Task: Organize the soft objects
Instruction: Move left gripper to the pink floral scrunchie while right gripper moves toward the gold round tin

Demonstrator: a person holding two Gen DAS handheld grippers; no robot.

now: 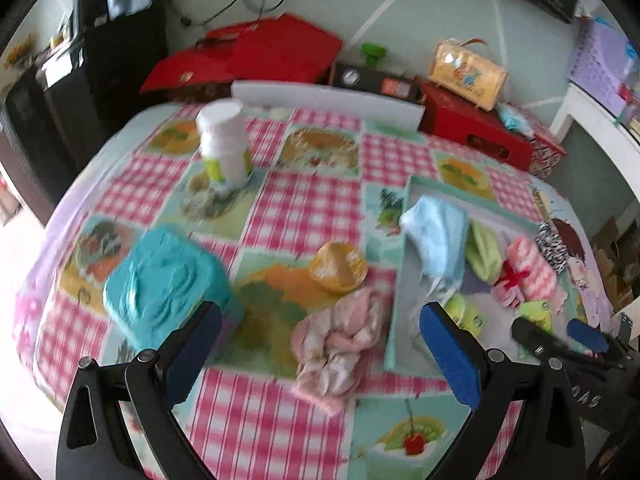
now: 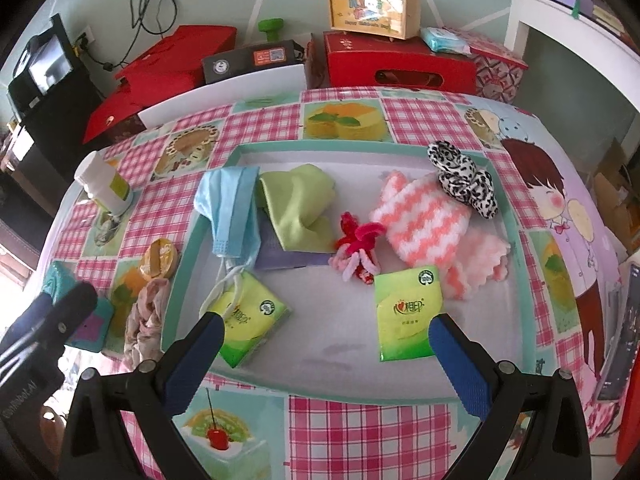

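- The left gripper (image 1: 320,352) is hovering low over the checked tablecloth (image 1: 304,208) with its jaws spread wide and nothing between them; the crumpled pink cloth (image 1: 340,344) is lying right in the gap ahead of the fingertips.
- The right gripper (image 2: 326,356) is hanging over the near rim of the tray (image 2: 188,240), jaws likewise spread and empty.
- The pink cloth is sitting on the tablecloth just outside the tray's left edge, beside a small yellow round container (image 1: 338,266), so it looks like the one soft item still waiting to go in.
- It is likely handling as a light, limp bundle: it will be sagging and trailing when lifted, and it will not slip or break. Pinching the raised bunch of folds at its middle should gather several layers at once; taking a loose corner would let the rest drag.
- Already in the tray are lying a blue face mask (image 2: 234,208), a green cloth (image 2: 296,204), a red and pink hair tie (image 2: 358,250), a pink-and-white striped fuzzy cloth (image 2: 424,224), a leopard-print scrunchie (image 2: 460,176) and two green tissue packs (image 2: 248,320) (image 2: 406,312).
- The left wrist view is smeared by motion, so I cannot be telling whether the pink bundle is one piece or two.
- A teal box (image 1: 164,280) and a white bottle (image 1: 224,140) are standing well clear of the grasp.
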